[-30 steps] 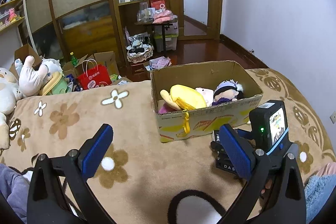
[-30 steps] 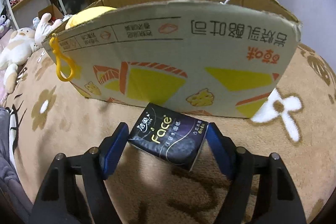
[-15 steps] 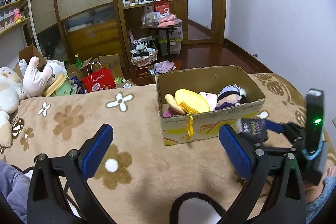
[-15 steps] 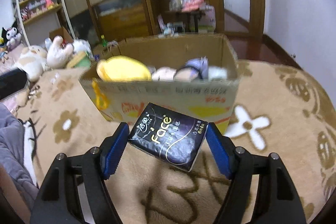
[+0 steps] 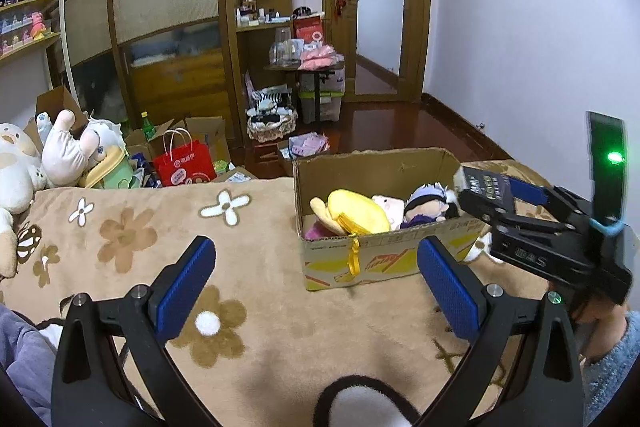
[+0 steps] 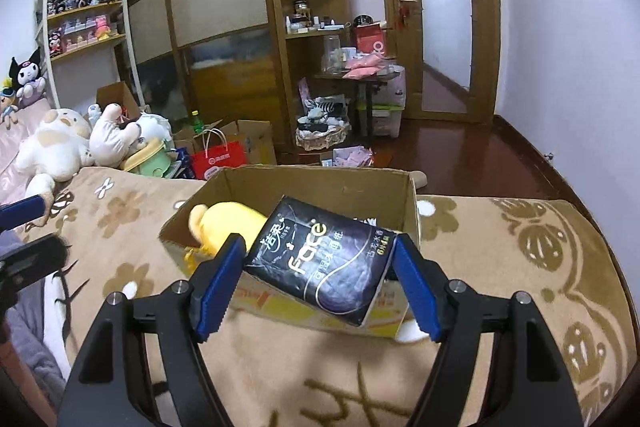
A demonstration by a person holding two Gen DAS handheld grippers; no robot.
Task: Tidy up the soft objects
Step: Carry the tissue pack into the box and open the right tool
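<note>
Right wrist view: our right gripper (image 6: 318, 285) clamps the tissue pack (image 6: 320, 261), long axis jaw to jaw, above the cardboard box (image 6: 412, 195) near rim. Our left gripper (image 5: 316, 281) gapes empty, farther from it.

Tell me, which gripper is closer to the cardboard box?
Right. The right gripper hangs by the cardboard box's right end, holding the tissue pack. The left gripper sits open in front, farther back.

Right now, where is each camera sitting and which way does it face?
Left wrist: on the open left gripper, low over the tan flowered blanket, facing the brown cardboard box; the right gripper shows at right.
Right wrist: on the right gripper, above the box's near wall, jaws clamping a black tissue pack.
Both share the box and yellow plush.
</note>
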